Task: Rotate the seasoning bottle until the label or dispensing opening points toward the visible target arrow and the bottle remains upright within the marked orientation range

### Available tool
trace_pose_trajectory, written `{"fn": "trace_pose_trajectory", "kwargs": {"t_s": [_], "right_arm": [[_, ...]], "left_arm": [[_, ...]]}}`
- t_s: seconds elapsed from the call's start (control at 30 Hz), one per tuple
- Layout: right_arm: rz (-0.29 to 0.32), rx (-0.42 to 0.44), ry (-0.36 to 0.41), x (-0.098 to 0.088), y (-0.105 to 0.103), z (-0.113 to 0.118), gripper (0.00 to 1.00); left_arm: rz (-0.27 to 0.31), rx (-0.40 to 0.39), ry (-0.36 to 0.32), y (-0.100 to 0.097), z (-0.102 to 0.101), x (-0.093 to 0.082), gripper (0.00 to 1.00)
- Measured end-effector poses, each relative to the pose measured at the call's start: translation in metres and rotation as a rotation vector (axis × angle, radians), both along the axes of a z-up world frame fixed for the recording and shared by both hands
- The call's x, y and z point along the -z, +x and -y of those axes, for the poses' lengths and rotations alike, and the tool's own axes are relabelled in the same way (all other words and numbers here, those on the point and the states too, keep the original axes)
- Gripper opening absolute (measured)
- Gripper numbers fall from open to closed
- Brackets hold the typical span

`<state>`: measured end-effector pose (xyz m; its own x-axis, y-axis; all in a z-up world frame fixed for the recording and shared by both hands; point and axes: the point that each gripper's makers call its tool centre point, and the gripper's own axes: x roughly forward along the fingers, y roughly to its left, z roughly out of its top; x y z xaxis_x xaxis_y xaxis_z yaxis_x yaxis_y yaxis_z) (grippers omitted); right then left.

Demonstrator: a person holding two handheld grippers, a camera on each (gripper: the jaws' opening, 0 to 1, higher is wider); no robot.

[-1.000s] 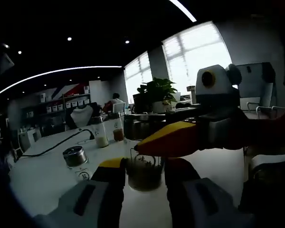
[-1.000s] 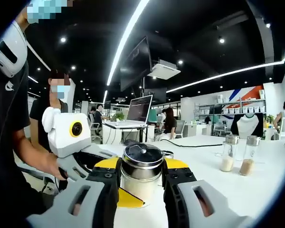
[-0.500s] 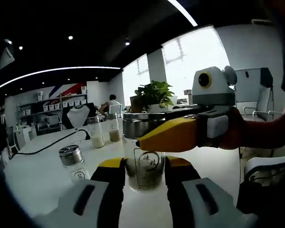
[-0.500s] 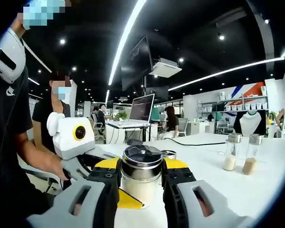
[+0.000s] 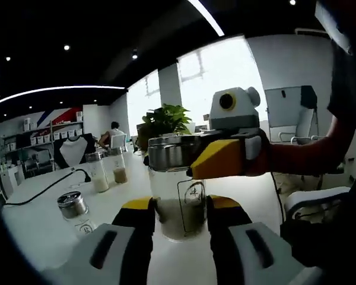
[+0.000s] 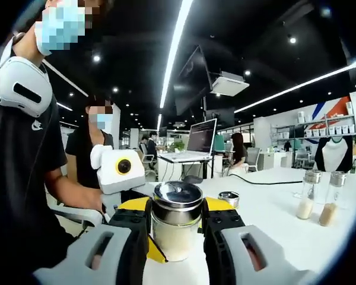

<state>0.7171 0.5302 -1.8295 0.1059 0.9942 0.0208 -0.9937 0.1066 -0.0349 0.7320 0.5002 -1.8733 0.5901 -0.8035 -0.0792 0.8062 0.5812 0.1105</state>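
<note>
A: Seasoning bottle (image 5: 179, 196) label?
B: Printed characters on clear glass, unreadable. Steel lid, pale granules inside, upright.
A: Position?
B: Between left gripper (image 5: 178, 215) jaws, which pinch its base; right gripper (image 6: 176, 221) clamps the lid end.
A: Surroundings?
B: White counter (image 5: 41, 219); small jar (image 5: 73, 205) left of the left gripper, two shakers (image 5: 107, 170) beyond.

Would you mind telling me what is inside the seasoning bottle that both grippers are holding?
The seasoning bottle holds a dark, grainy seasoning in its lower half; the glass above looks empty. The left gripper covers its sides, and the metal cap hides the top.
</note>
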Motion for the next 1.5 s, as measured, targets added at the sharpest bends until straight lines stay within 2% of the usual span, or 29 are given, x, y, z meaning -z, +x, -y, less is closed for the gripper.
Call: {"fn": "trace_pose_trajectory", "kwargs": {"t_s": [0.13,0.27,0.3,0.33,0.37,0.5,0.6,0.73,0.9,1.07,1.17,1.23,1.3,1.33,1.43,1.5], "right_arm": [[0.015,-0.041,-0.020,0.001,-0.006,-0.002,0.31],[0.000,-0.029,-0.031,0.003,-0.005,-0.004,0.32],[0.045,0.008,-0.061,0.008,-0.003,-0.009,0.32],[0.079,0.029,-0.075,0.008,-0.002,-0.011,0.32],[0.092,0.055,-0.081,0.008,-0.001,-0.013,0.32],[0.090,0.092,-0.068,0.006,0.001,-0.017,0.31],[0.077,0.154,-0.070,0.006,0.007,-0.019,0.31],[0.036,0.224,-0.049,0.008,0.013,-0.022,0.31],[0.008,0.295,-0.043,0.013,0.019,-0.025,0.31],[-0.042,0.326,-0.046,0.019,0.025,-0.025,0.31],[-0.005,0.325,-0.079,0.021,0.025,-0.023,0.30],[-0.019,0.315,-0.066,0.020,0.028,-0.022,0.30],[-0.066,0.298,-0.044,0.020,0.031,-0.021,0.30],[-0.060,0.303,-0.045,0.019,0.034,-0.019,0.30],[-0.042,0.318,-0.061,0.020,0.042,-0.015,0.30],[-0.046,0.321,-0.057,0.019,0.047,-0.012,0.30]], "left_arm": [[-0.037,0.039,-0.025,-0.003,0.003,0.002,0.36],[-0.057,0.017,-0.031,-0.002,0.001,0.004,0.36],[-0.059,-0.028,-0.014,0.002,-0.001,0.009,0.36],[-0.055,-0.039,-0.012,0.003,-0.002,0.009,0.36],[-0.017,-0.093,-0.007,0.008,-0.008,0.008,0.36],[-0.007,-0.152,-0.028,0.012,-0.015,0.004,0.36],[0.023,-0.229,-0.006,0.018,-0.023,0.003,0.36],[0.004,-0.271,-0.023,0.022,-0.029,0.003,0.36],[0.000,-0.331,-0.004,0.027,-0.032,0.009,0.36],[-0.010,-0.347,0.010,0.029,-0.034,0.014,0.36],[-0.039,-0.301,-0.011,0.029,-0.031,0.017,0.36],[-0.031,-0.282,-0.002,0.030,-0.031,0.017,0.36],[-0.004,-0.280,0.020,0.029,-0.032,0.015,0.36],[0.006,-0.277,0.028,0.028,-0.032,0.015,0.36],[-0.018,-0.273,0.039,0.025,-0.036,0.021,0.42],[-0.031,-0.279,0.016,0.023,-0.041,0.022,0.49]]}}
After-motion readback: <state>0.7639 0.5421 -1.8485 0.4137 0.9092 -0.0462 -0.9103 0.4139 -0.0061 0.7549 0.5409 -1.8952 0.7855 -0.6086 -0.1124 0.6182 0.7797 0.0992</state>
